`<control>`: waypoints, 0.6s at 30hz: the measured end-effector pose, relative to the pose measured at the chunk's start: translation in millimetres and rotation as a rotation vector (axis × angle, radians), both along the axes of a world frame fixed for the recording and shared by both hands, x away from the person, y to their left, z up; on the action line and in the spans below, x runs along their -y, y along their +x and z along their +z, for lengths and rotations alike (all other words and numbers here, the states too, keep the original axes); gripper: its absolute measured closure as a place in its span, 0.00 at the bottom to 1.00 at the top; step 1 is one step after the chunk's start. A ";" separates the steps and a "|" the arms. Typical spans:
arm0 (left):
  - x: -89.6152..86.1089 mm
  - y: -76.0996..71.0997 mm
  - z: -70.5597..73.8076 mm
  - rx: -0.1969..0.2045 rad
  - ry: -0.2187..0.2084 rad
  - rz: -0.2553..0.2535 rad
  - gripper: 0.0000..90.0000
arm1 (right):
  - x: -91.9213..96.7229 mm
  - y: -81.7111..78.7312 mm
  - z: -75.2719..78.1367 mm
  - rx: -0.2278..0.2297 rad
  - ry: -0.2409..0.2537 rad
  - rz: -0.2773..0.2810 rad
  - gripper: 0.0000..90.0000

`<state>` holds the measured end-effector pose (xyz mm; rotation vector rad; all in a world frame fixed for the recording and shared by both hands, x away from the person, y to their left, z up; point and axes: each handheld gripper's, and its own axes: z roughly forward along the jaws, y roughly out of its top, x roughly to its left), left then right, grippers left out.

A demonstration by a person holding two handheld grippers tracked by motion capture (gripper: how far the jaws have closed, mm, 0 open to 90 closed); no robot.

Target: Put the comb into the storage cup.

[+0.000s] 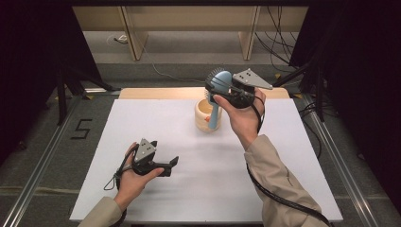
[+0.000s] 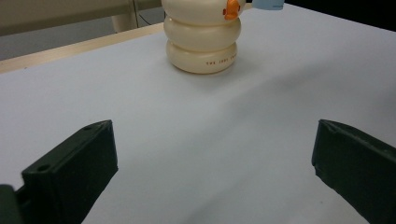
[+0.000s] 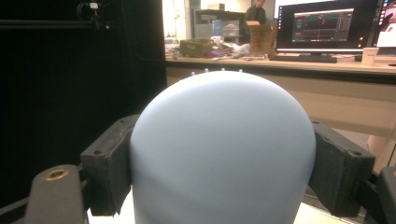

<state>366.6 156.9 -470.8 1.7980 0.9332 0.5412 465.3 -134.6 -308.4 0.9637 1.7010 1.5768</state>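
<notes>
Now the right gripper [image 1: 226, 88] is lifted above the far part of the white table [image 1: 208, 189], and its two black jaws are clamped on the head of a light blue hairbrush [image 1: 218, 94]. In the right gripper view the rounded blue back of the brush sits between the jaws, and both pads press on its sides. From the high view the brush hangs with its handle pointing down, in front of a cream ribbed cup [image 1: 204, 116] that has a small orange detail. If the handle touches the cup, I cannot tell. The left gripper [image 1: 166, 165] rests low near the front left of the table, well apart from the cup, with its jaws spread wide and nothing between them.
</notes>
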 end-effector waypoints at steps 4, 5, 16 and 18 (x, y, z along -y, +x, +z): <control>-0.1 0.1 0.1 0.000 -0.001 0.001 0.00 | -0.4 1.7 1.6 0.012 0.000 -0.001 0.23; -0.1 0.1 0.1 0.001 -0.001 0.002 0.00 | -0.5 2.0 1.9 0.014 0.002 -0.002 0.23; -0.7 0.4 0.2 0.001 -0.003 0.004 0.00 | -1.1 7.4 3.1 0.030 0.005 -0.013 0.22; -0.8 0.5 0.1 0.000 -0.005 0.005 0.00 | -1.1 8.7 2.9 0.034 0.008 -0.015 0.22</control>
